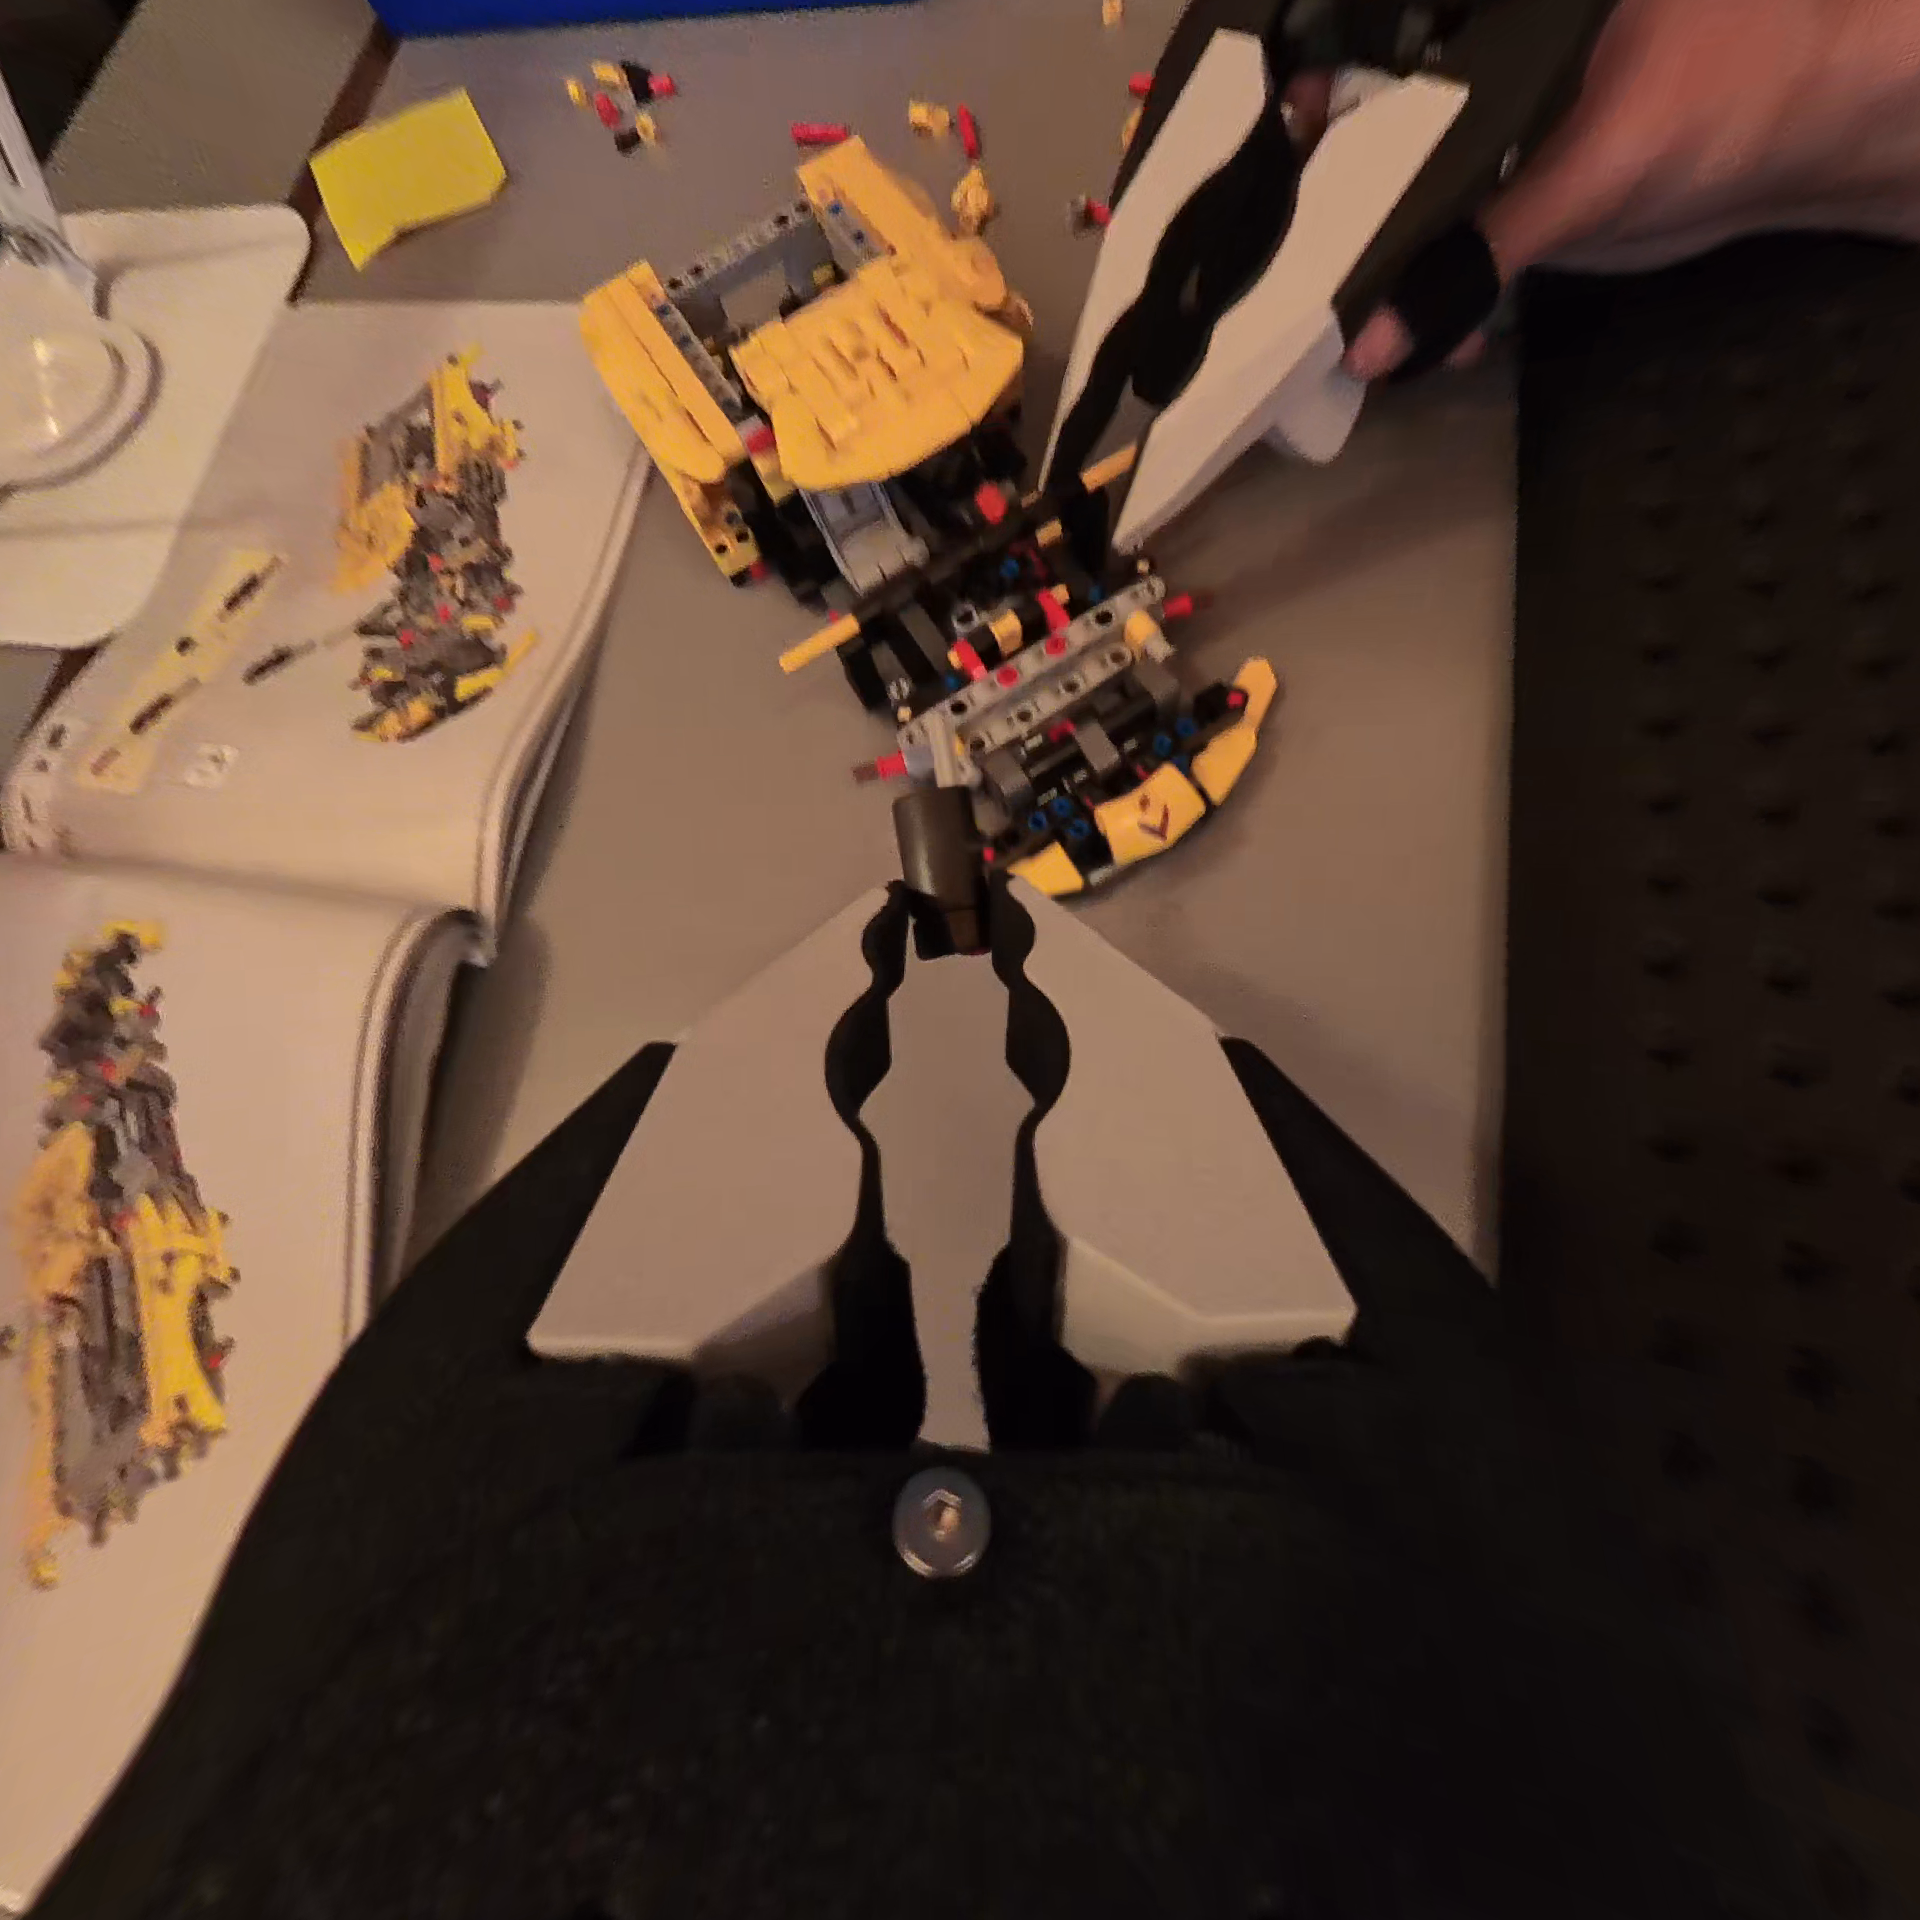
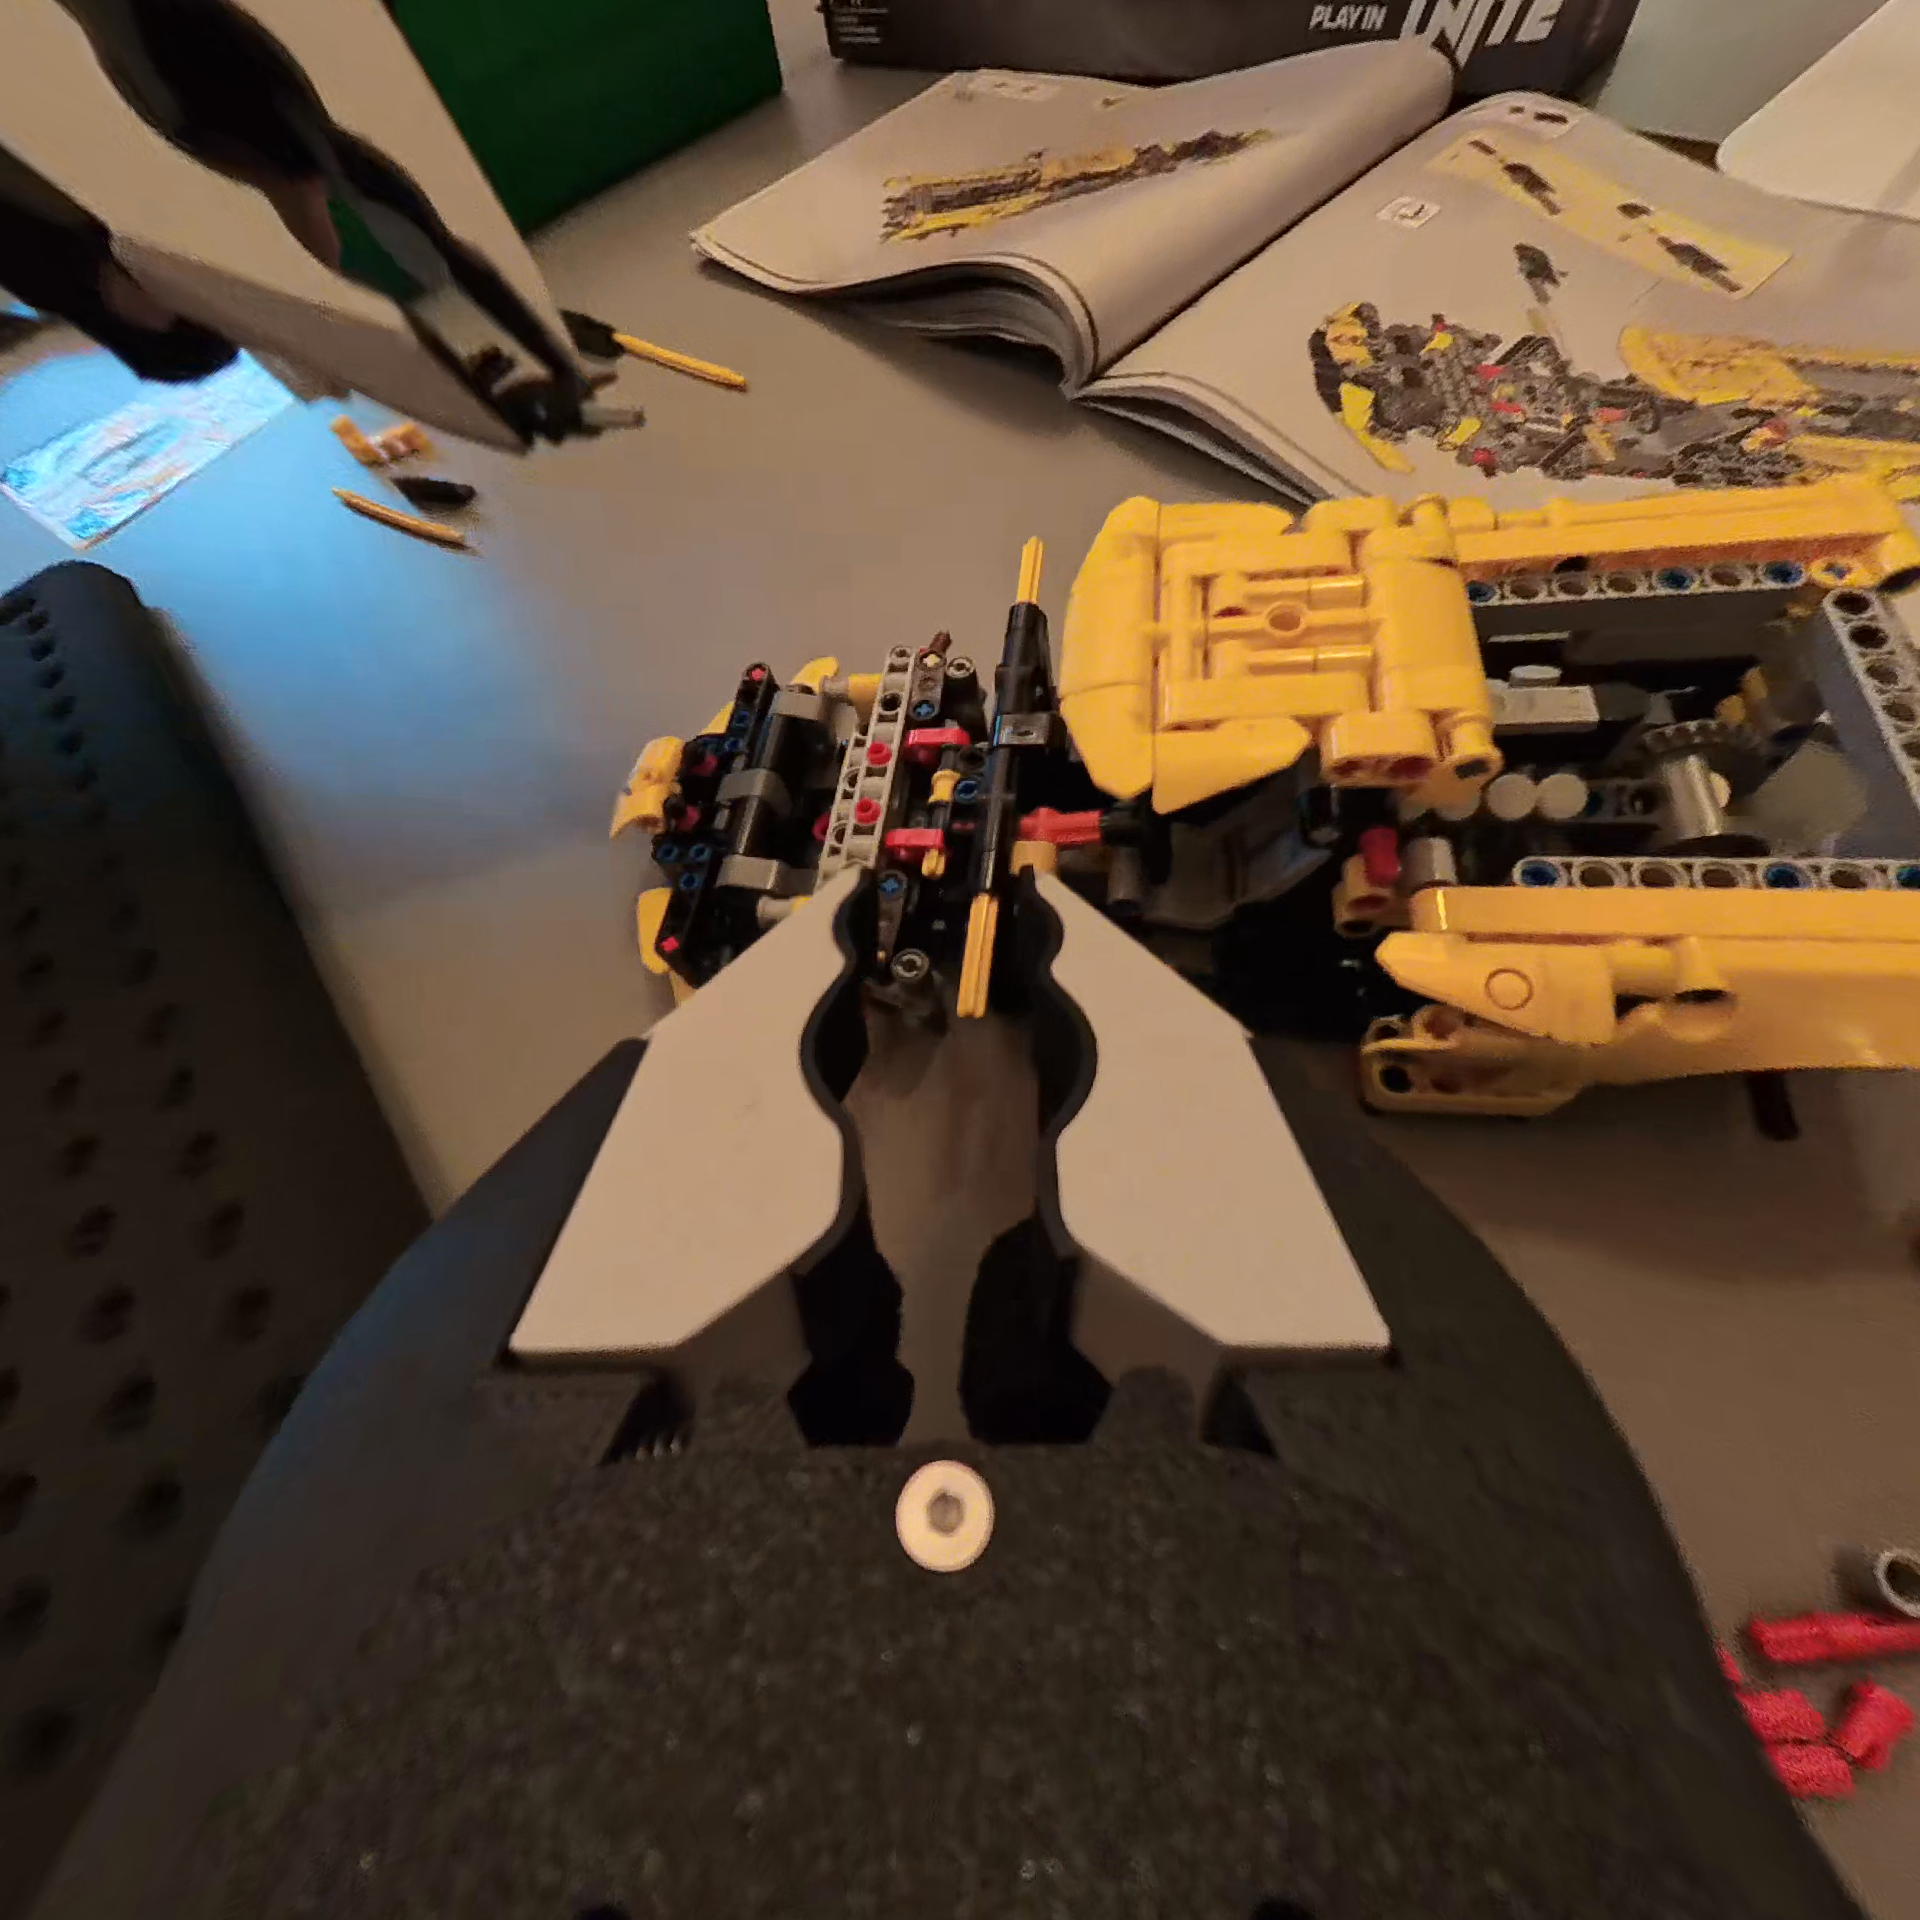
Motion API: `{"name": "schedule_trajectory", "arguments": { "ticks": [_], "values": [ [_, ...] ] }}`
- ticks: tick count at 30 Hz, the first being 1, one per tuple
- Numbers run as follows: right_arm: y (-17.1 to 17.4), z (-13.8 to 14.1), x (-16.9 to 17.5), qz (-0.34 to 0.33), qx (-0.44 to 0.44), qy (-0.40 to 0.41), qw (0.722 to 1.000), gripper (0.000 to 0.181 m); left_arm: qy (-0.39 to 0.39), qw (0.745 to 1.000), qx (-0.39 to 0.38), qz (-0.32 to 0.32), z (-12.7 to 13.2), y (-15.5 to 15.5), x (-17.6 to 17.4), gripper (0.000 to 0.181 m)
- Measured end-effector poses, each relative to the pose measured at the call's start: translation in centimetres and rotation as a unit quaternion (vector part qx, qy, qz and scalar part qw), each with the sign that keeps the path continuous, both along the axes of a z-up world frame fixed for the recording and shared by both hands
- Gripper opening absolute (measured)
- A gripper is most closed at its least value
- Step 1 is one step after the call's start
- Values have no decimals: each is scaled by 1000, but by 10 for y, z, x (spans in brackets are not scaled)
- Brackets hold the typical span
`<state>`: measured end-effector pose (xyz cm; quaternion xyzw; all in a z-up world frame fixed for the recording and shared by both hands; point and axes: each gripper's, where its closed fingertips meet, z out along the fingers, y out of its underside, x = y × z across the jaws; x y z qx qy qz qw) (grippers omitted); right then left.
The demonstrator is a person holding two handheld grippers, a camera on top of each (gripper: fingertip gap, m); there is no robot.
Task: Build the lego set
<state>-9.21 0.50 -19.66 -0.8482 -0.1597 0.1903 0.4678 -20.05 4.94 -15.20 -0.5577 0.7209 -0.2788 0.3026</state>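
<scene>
Two hand-held grippers are in view: the left hand-held gripper [image 1: 948,914] and the right hand-held gripper [image 2: 940,935]. One part-built yellow model car [image 2: 1278,748] sits on one grey worktop [image 2: 499,831]. One open instruction booklet [image 2: 1195,260] lies beside it. In the right wrist view, two loose yellow rods [image 2: 675,362] lie on the worktop, and a small cluster of red pins [image 2: 1808,1704] sits at the lower right, too blurred to count exactly. One flat yellow sheet [image 1: 407,171] shows in the left wrist view.
</scene>
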Motion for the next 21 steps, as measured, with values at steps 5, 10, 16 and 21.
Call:
{"name": "schedule_trajectory", "arguments": {
  "ticks": [5, 10, 16, 21],
  "values": [
    [11, 2, 1, -53, 15, -38, 998, 38, 6, 1000, 19, -19, 1, 17, 27, 15],
    [14, 15, 0, -106, 63, -98, 988, 35, -1, 1000, 17, -18, -6, 26, 45, 15],
    [26, -1, 4, -122, 25, -94, 988, 36, -29, 999, -18, -13, -10, 21, 47, 15],
    [29, 2, 5, -116, 37, -115, 986, 32, -27, 1000, -13, -8, -14, 26, 42, 15]
  ]
}}
